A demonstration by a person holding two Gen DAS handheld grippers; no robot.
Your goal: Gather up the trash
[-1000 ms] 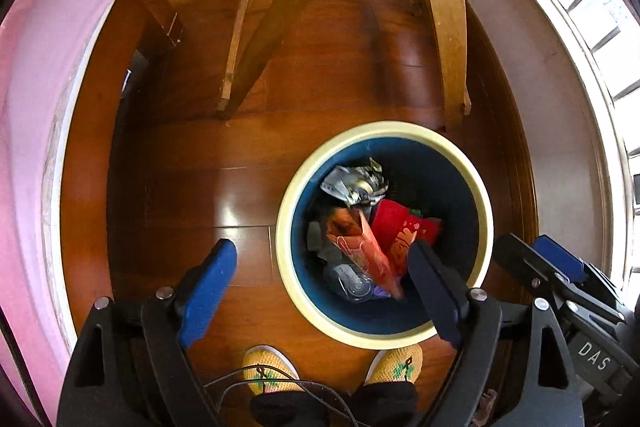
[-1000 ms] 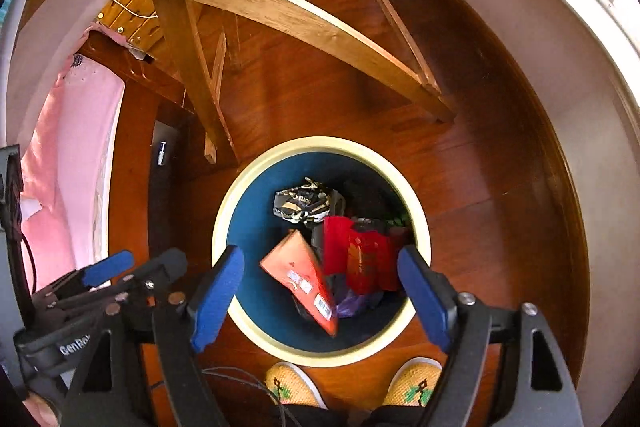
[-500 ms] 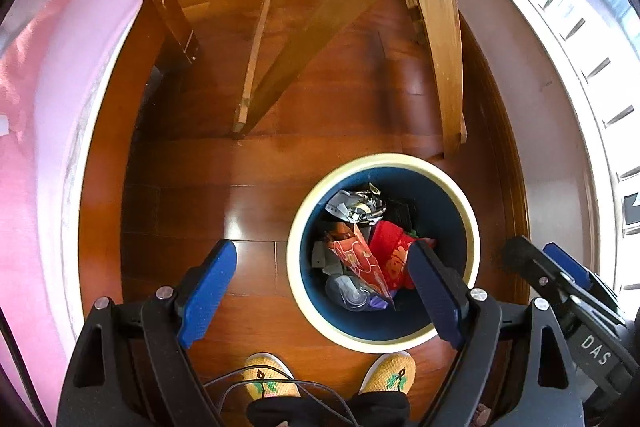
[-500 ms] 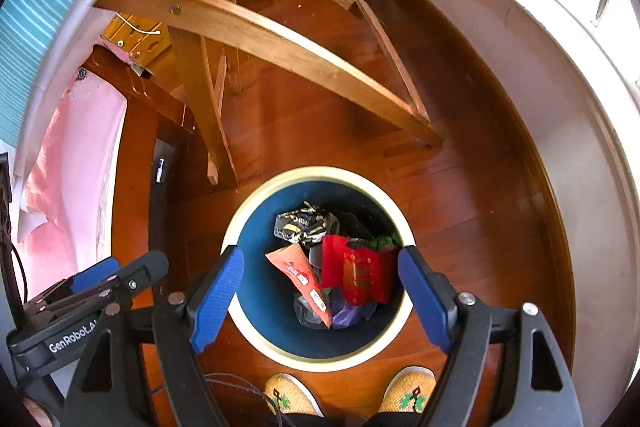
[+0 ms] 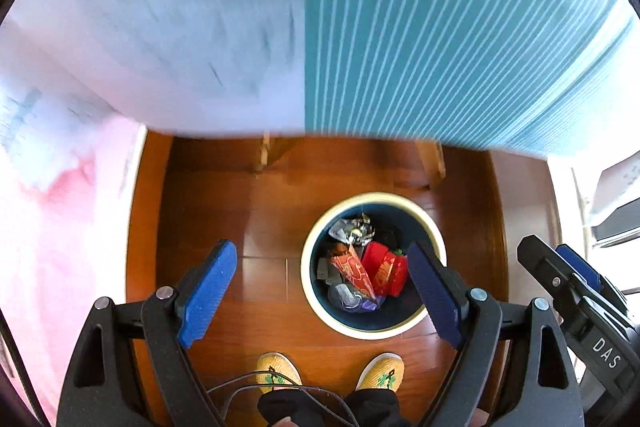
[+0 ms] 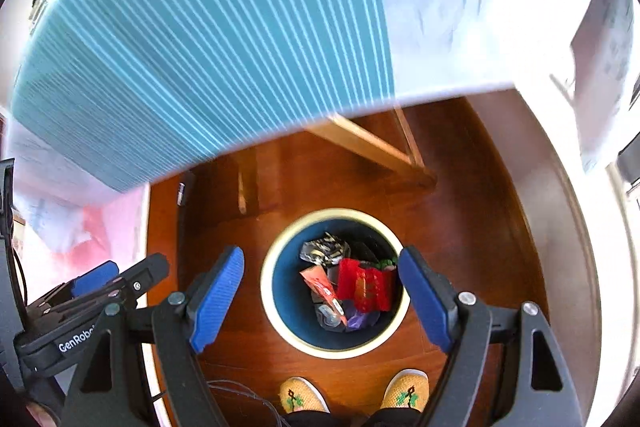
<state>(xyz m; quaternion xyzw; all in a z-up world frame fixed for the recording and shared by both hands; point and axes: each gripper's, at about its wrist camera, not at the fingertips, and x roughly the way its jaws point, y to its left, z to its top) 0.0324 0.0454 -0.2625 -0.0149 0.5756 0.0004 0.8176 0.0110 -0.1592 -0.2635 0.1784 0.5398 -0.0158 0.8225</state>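
A round bin (image 5: 434, 223) (image 6: 276, 323) with a cream rim and dark blue inside stands on the wooden floor far below both grippers. Inside lie a red packet (image 5: 386, 269) (image 6: 364, 285), an orange wrapper (image 5: 354, 269) (image 6: 320, 283), a crumpled silver-black wrapper (image 5: 352, 229) (image 6: 326, 251) and a clear purple piece (image 5: 352, 299). My left gripper (image 5: 320, 289) is open and holds nothing. My right gripper (image 6: 320, 295) is open and empty too; each one shows at the edge of the other's view.
A tabletop with a teal striped mat (image 5: 440, 27) (image 6: 192, 47) and a white sheet (image 5: 160, 19) fills the upper half of both views, blurred. Wooden table legs (image 6: 372, 143) stand behind the bin. A pink cover (image 5: 48, 227) lies left. The person's yellow shoes (image 5: 328, 373) are below.
Both grippers have risen well above the bin, which now looks smaller. The tabletop with the teal mat has come into view and hides most of the table's wooden frame.
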